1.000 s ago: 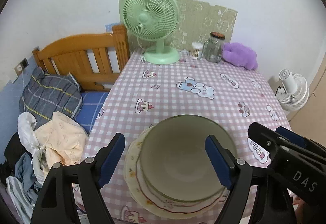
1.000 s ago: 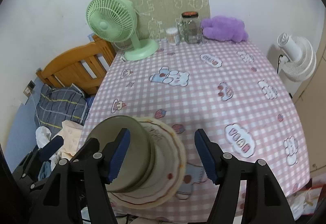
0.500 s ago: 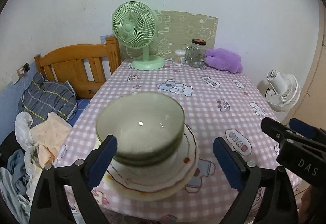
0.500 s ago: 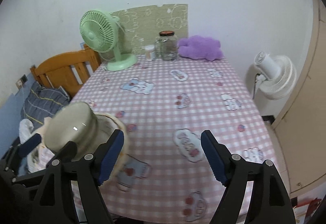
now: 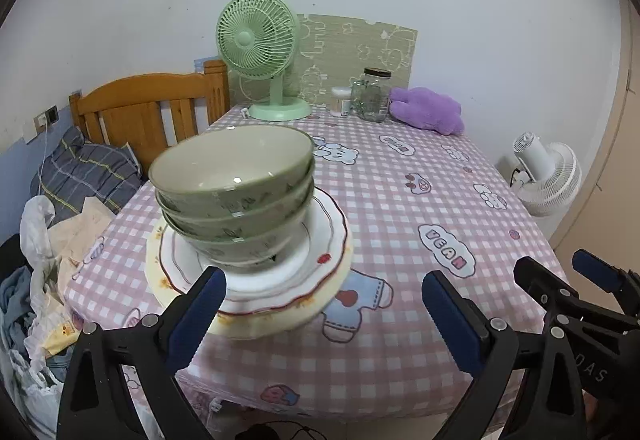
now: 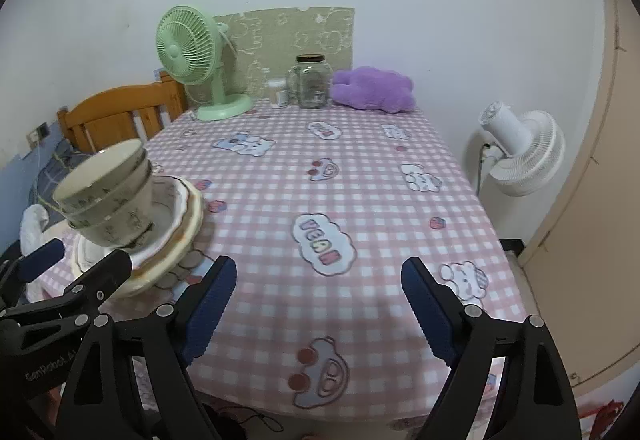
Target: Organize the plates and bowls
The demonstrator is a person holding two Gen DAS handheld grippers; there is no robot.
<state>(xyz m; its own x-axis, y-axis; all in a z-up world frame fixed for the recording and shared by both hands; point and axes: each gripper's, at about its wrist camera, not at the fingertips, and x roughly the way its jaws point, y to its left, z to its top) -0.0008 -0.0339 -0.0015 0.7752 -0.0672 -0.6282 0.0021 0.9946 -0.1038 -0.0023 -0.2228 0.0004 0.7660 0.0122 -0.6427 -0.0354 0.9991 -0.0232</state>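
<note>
Bowls [image 5: 232, 180], three green ones nested, sit on stacked plates [image 5: 320, 268] on the pink checked tablecloth [image 5: 400, 208] by a wooden bed [image 5: 152, 108]. Left gripper [image 5: 320, 308] is spread wide with nothing in it; right gripper [image 6: 320, 296] has just been opening, nothing between its pads either.

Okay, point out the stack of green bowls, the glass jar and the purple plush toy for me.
stack of green bowls [image 5: 236, 196], left wrist view, outer wall of the middle bowl.
glass jar [image 6: 312, 84], right wrist view, middle of its clear body.
purple plush toy [image 6: 374, 93], right wrist view, centre of its body.
</note>
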